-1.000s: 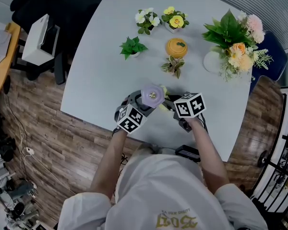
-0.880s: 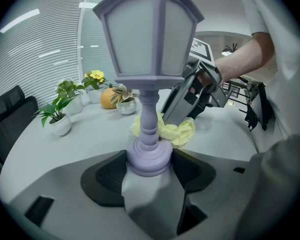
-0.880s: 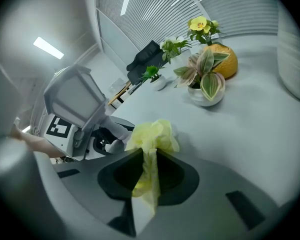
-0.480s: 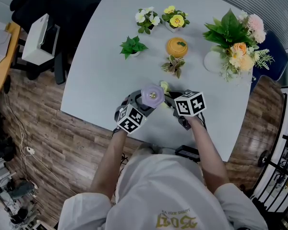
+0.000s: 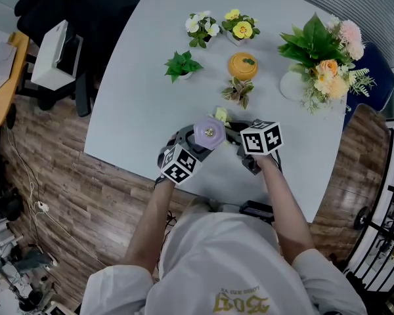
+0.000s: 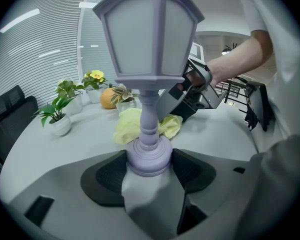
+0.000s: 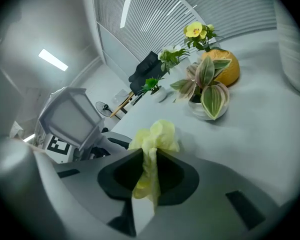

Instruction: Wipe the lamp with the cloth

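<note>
The left gripper (image 6: pixel 149 166) is closed on the round foot of the lamp (image 6: pixel 149 59), a pale purple lantern on a thin post. It holds the lamp upright close to the near edge of the table (image 5: pixel 144 97). Gripping so low leaves the post and the lantern head bare for wiping. The right gripper (image 7: pixel 149 171) pinches the yellow cloth (image 7: pixel 152 139) so that a bunched tuft sticks out past its jaws, a soft end to rub with. In the left gripper view the cloth sits just behind the post, low near the foot; whether it touches the post I cannot tell. My guess is that the wiping is at the lower post.

Toward the middle of the table stand a striped-leaf plant (image 5: pixel 237 91), an orange jar (image 5: pixel 242 65) and a small green plant (image 5: pixel 182 65). Two flower pots (image 5: pixel 201 26) sit near the far edge and a bouquet (image 5: pixel 322 58) by the right edge. The striped-leaf plant is nearest the cloth, yet apart from it. Nothing stands between cloth and lamp, though the left jaws cover the foot, which will likely go unwiped in this grip
</note>
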The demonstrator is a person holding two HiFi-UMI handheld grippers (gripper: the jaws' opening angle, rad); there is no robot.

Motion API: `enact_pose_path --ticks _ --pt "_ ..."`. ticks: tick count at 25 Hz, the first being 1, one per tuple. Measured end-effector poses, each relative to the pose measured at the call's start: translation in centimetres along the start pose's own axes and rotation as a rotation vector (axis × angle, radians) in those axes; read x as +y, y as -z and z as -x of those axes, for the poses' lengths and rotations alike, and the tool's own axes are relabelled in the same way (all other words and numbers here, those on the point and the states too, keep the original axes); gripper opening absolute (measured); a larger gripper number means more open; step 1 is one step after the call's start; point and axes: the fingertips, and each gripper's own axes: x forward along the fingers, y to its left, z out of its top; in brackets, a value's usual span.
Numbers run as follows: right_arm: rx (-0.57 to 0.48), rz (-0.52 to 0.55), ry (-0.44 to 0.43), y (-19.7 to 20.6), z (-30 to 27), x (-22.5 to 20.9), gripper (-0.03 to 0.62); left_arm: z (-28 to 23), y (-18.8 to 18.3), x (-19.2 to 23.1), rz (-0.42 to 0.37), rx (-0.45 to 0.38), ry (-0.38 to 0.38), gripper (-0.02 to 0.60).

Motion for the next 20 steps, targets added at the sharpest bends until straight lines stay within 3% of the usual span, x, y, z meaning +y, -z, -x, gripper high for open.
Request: enact_pose_path --ticks 16,20 --pt "-0.071 -0.105 -0.166 -1.1 0.1 2.2 0.078 0.0 0.0 0.0 0.0 0.001 0.0 0.296" --pt "-0.11 -0.162 -0.248 -1.7 0.8 3.1 0.079 0.0 0.0 0.0 -0.001 0.002 -0.001 0.296"
